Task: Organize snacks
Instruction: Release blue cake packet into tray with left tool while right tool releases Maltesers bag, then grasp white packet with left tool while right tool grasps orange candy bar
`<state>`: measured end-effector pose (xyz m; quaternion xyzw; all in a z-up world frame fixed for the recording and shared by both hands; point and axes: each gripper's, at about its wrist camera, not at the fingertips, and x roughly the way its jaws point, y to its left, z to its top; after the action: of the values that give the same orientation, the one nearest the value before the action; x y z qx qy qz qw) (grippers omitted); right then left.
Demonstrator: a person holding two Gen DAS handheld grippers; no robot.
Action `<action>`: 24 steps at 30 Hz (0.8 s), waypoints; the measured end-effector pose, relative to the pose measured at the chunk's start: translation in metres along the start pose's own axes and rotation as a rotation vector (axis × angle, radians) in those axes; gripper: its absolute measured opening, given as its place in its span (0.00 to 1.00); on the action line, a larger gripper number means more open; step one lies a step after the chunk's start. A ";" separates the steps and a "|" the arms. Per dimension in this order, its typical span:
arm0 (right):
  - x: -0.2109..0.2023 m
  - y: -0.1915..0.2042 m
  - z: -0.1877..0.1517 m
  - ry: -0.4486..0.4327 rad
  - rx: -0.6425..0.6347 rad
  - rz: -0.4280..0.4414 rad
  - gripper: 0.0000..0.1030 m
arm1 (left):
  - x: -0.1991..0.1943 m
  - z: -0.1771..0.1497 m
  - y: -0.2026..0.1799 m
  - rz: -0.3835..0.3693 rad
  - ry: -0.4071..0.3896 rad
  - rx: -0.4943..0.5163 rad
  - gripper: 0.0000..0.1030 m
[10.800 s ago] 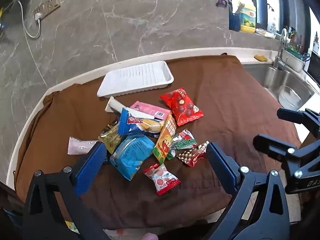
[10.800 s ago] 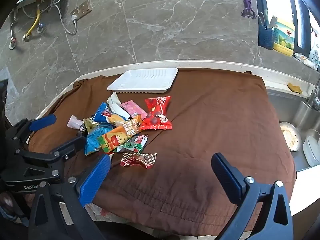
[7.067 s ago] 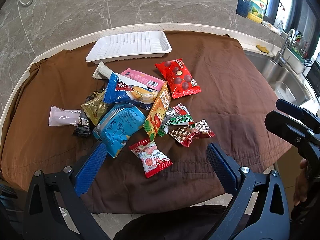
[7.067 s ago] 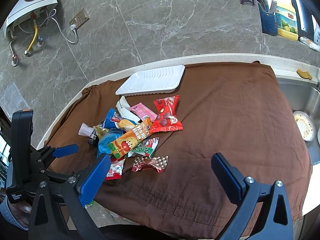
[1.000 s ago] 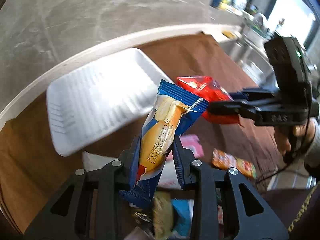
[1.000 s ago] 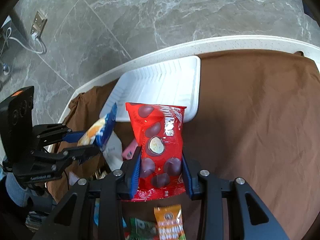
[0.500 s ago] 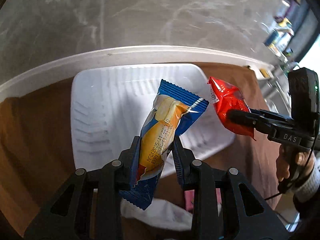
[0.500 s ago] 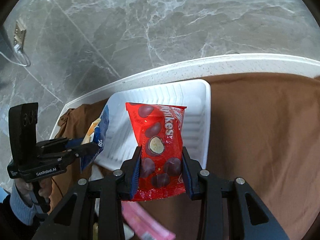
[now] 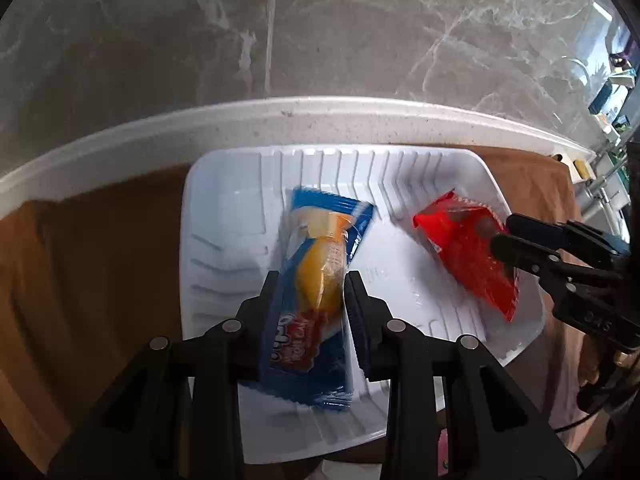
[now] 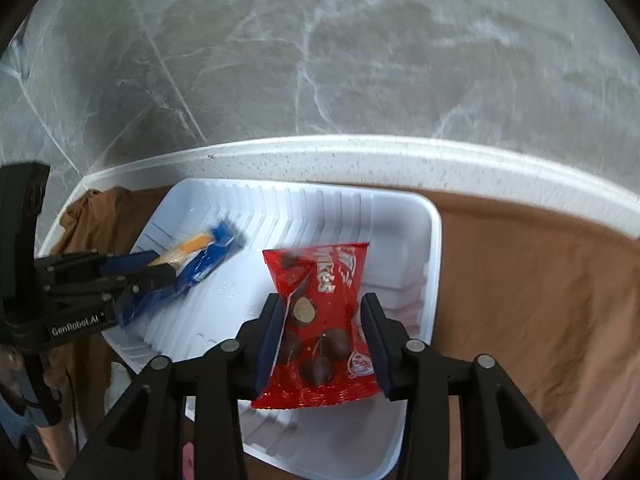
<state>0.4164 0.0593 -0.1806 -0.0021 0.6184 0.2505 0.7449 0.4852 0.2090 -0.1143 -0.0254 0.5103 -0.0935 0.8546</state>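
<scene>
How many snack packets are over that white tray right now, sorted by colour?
Blue packet, between the left tongs: 1
Red packet, between the right tongs: 1
Total over the white tray: 2
</scene>
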 end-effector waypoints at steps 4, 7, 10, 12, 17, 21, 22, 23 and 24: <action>-0.020 0.003 -0.002 -0.036 -0.017 0.006 0.44 | -0.005 0.003 -0.005 0.030 -0.011 0.018 0.29; -0.037 0.007 -0.006 -0.059 -0.019 0.022 0.44 | -0.021 -0.002 -0.008 0.023 -0.027 0.013 0.29; -0.057 0.013 -0.015 -0.070 -0.024 0.033 0.45 | -0.044 -0.013 -0.010 0.018 -0.042 0.011 0.29; -0.070 0.017 -0.023 -0.071 -0.029 0.038 0.48 | -0.053 -0.020 -0.013 0.014 -0.039 0.007 0.29; -0.107 0.024 -0.059 -0.076 -0.043 0.045 0.52 | -0.085 -0.055 -0.019 -0.010 -0.016 -0.027 0.29; -0.132 0.028 -0.097 -0.056 -0.052 0.040 0.52 | -0.096 -0.088 -0.026 -0.038 0.033 -0.077 0.29; -0.137 0.028 -0.108 -0.041 -0.047 0.044 0.52 | -0.095 -0.098 -0.029 -0.046 0.048 -0.096 0.29; -0.141 0.027 -0.117 -0.030 -0.045 0.048 0.52 | -0.095 -0.106 -0.030 -0.056 0.062 -0.112 0.29; -0.144 0.029 -0.128 -0.013 -0.047 0.048 0.53 | -0.094 -0.115 -0.031 -0.066 0.078 -0.129 0.29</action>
<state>0.2719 -0.0091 -0.0695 -0.0031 0.6073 0.2826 0.7425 0.3372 0.2016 -0.0831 -0.0936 0.5468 -0.0896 0.8272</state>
